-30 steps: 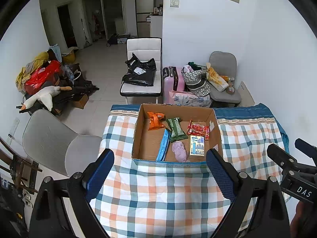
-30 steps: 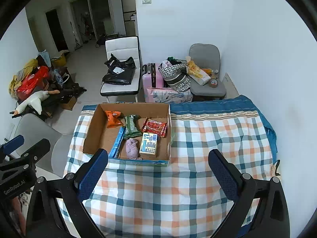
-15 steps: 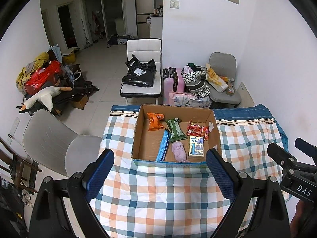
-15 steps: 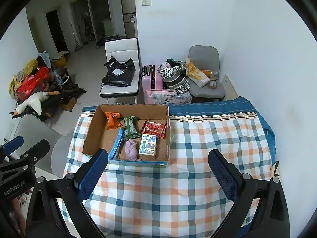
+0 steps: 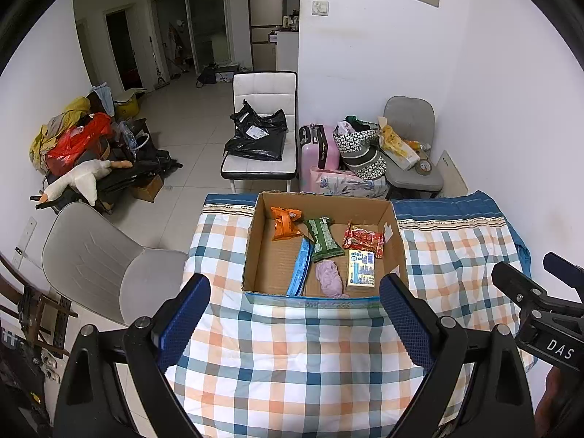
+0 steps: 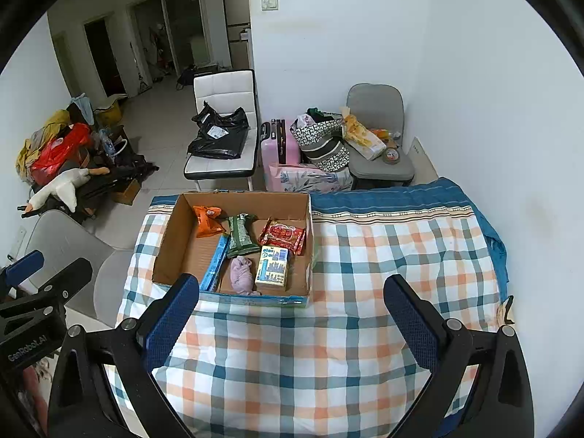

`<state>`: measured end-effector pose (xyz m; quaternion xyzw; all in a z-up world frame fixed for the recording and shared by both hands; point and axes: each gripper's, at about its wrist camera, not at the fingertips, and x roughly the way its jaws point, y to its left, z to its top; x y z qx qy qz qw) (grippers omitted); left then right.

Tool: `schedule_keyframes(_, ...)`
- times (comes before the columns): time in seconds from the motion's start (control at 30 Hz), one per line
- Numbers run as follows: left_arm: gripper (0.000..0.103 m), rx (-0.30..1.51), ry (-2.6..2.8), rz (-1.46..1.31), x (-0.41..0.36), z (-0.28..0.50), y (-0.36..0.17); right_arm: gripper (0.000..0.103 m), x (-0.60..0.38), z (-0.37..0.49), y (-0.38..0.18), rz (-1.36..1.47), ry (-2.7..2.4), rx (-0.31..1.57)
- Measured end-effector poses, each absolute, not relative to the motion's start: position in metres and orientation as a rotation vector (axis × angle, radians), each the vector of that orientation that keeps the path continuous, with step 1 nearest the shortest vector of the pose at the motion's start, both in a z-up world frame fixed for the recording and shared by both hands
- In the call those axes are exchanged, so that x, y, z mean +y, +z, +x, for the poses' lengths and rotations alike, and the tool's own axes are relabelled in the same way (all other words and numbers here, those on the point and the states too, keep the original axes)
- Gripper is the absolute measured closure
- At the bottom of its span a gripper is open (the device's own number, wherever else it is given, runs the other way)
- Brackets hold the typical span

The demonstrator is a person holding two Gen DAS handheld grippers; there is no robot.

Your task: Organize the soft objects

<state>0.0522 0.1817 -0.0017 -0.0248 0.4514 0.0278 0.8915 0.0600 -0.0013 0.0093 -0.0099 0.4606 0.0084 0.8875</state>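
Observation:
An open cardboard box (image 5: 255,241) (image 6: 166,241) sits on a checked cloth. Inside lie an orange packet (image 5: 286,222), a green packet (image 5: 324,241), a red packet (image 5: 363,239), a blue packet (image 5: 300,272), a lilac soft cloth (image 5: 330,279) (image 6: 241,273) and a tissue pack (image 5: 360,273) (image 6: 272,272). My left gripper (image 5: 295,319) is open and empty, held above the cloth in front of the box. My right gripper (image 6: 290,323) is open and empty, to the right of the box's front edge.
The checked cloth (image 5: 292,365) covers the table, with a blue border at the far edge (image 6: 383,197). A grey chair (image 5: 95,262) stands at the left. Beyond are a white chair with a black bag (image 5: 261,138), a pink suitcase (image 5: 319,146) and piled belongings (image 5: 73,146).
Both views have shifted very slightly, with the box a touch lower in frame. Both grippers stay open and empty.

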Motion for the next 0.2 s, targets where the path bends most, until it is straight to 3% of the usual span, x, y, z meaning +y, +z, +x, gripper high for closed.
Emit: schedule_keyframes(0.2,0.008,0.933,0.059,-0.051,0.1819,0.0551,0.0055,0.0,-0.0013,0.0606,0.0091,-0.017,0.018,0.957)
